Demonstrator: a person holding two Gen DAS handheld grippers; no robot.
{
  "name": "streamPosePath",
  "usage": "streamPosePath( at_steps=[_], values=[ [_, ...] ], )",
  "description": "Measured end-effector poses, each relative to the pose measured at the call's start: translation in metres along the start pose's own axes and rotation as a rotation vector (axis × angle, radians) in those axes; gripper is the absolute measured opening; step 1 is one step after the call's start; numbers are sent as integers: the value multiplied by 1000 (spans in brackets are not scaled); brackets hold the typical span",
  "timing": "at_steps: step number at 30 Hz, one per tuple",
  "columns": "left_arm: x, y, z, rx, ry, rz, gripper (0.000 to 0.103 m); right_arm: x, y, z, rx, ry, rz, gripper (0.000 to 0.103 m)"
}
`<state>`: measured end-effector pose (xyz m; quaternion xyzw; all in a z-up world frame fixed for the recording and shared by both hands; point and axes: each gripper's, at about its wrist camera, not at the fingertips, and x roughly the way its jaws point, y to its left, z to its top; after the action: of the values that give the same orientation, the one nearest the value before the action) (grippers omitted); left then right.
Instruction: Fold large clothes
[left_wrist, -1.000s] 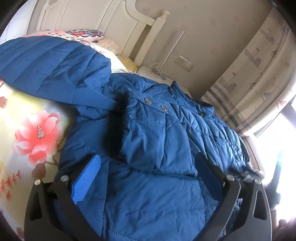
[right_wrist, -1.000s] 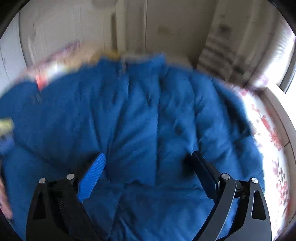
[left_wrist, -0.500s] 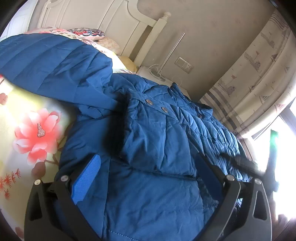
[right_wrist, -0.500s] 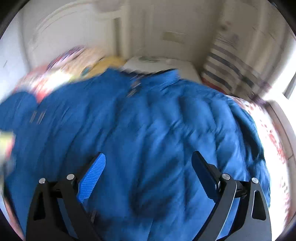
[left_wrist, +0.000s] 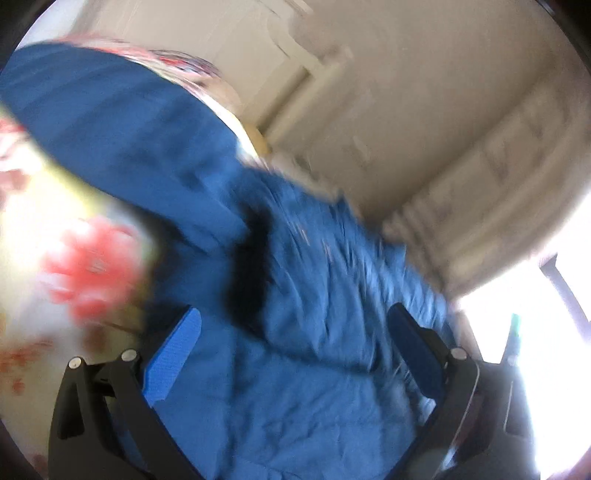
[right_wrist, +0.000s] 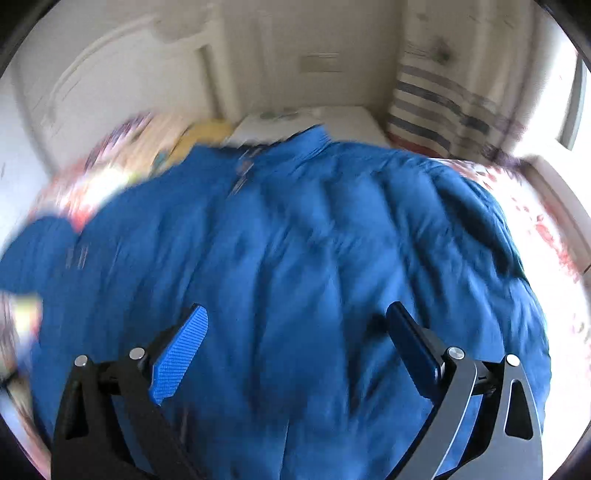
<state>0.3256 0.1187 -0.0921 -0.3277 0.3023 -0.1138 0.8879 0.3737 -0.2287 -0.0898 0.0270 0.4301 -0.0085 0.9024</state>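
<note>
Change since earlier frames: left wrist view, sharp half a second ago, is now smeared by motion; right wrist view has cleared somewhat and shows more headboard
Left gripper (left_wrist: 293, 345): released, fingers spread wide, nothing between them, poised over the jacket body
Right gripper (right_wrist: 293, 341): released, fingers spread wide, empty, over the quilted back panel
Blue jacket (right_wrist: 314, 258): spread across the bed, collar toward 12 o'clock, one sleeve (left_wrist: 110, 125) thrown out toward 10 o'clock
Reason for posture: both claws kept wide, probably to take a thick padded edge for the next fold
Floral bedsheet (left_wrist: 55, 240): exposed at 9 o'clock in the left view
Headboard (right_wrist: 122, 92): 11 o'clock
Striped curtain (right_wrist: 443, 114): 1 o'clock
Obstruction: no object lies on the jacket; the outflung sleeve and bulky padding are the likely hindrance
</note>
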Motion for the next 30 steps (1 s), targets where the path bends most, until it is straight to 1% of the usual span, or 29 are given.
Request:
streamPosePath(
  at_steps=[1,2,3,4,5,6,7,8,10,13,14,15,16,17,18,19,20,21,22,23,24,25,26,27,29,30],
  values=[
    [-17,14,11,-69,-68,-11,100,-4,5,-11,-47,6,-10,94],
    [-34,33,23,-154,-135,3,100,-7,7,-20,-79,-1,-26,94],
    [-48,52,34,-235,-186,25,100,-10,7,-28,-93,-6,-37,94],
    [-59,69,44,-298,-222,38,100,-12,6,-36,-95,-12,-39,94],
    [-68,84,53,-338,-247,51,99,-13,3,-38,-88,-21,-37,94],
    [-79,105,68,-384,-278,93,99,-15,-2,-39,-61,-32,-23,94],
    [-88,123,79,-426,-307,134,93,-13,-7,-38,-32,-35,-8,95],
    [-99,145,93,-475,-336,170,90,-9,-11,-38,-10,-32,3,95],
    [-107,170,117,-498,-348,207,87,-6,-10,-39,-12,-28,0,96],
    [-106,193,151,-476,-334,292,85,-12,-2,-44,-20,-33,-8,96],
    [-104,198,159,-465,-323,309,83,-12,-2,-45,-16,-35,-3,96],
    [-99,204,169,-454,-305,331,74,-12,-2,-45,-11,-38,3,96],
    [-96,205,173,-446,-291,344,55,-14,-4,-45,-1,-44,14,96],
    [-90,207,177,-445,-264,357,41,-15,-7,-46,16,-56,30,96],
    [-85,205,177,-448,-246,366,7,-19,-10,-47,41,-72,51,96],
    [-84,197,177,-440,-254,367,5,-23,-17,-48,80,-96,73,95],
    [-86,185,176,-415,-285,362,5,-29,-26,-50,138,-139,100,95],
    [-91,159,173,-346,-336,340,5,-37,-36,-53,200,-188,126,94],
    [-91,133,172,-274,-358,314,5,-45,-49,-57,279,-253,155,94],
    [-90,103,169,-199,-364,281,5,-52,-60,-60,337,-300,167,94],
    [-86,72,164,-124,-359,239,5,-60,-73,-65,415,-367,158,94],
    [-82,45,158,-64,-352,207,5,-65,-83,-68,460,-408,146,94],
    [-73,1,145,49,-332,155,5,-72,-93,-72,506,-456,129,94],
    [-63,-30,134,127,-308,117,5,-76,-98,-74,529,-482,113,94],
    [-35,-99,98,303,-219,26,5,-85,-109,-80,575,-535,77,94],
    [-19,-128,76,380,-175,8,6,-90,-114,-83,601,-568,44,94]
  ],
)
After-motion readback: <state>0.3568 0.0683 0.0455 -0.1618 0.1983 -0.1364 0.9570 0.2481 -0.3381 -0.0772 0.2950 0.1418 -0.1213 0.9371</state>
